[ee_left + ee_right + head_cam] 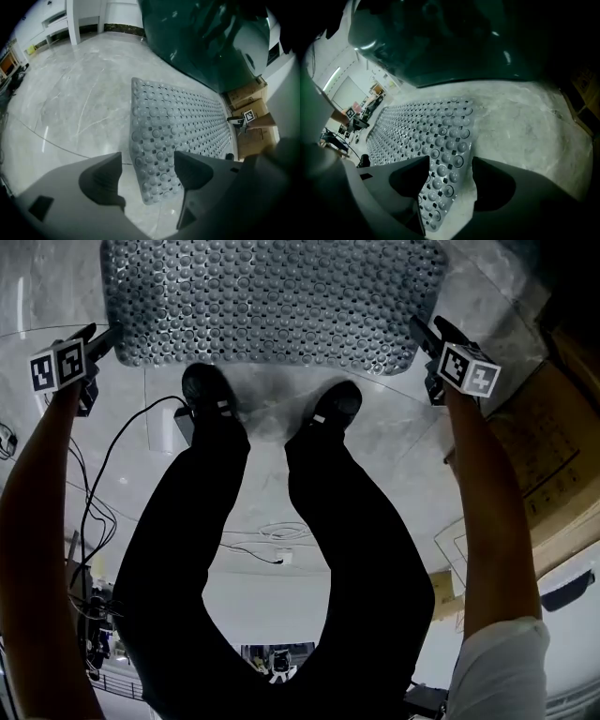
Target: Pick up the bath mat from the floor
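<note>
Both grippers released over the near corners of the bath mat; mat flat on the floor.

Left gripper [147, 176]: fingers [101, 180] spread wide, nothing clamped; a corner of the bath mat [183, 126] shows in the gap, pads clear of it. Right gripper [450, 180]: fingers [492, 185] likewise spread, with the mat's opposite corner in the gap, ungripped. In the head view, the left gripper [103, 338] and right gripper [422, 334] point steeply down at the mat's two near corners. The grey, studded, perforated mat [272, 301] lies on the pale marble floor [272, 479], just ahead of the person's black shoes [208, 390]. A black cable [112, 456] trails left; cardboard [553, 446] lies right.
</note>
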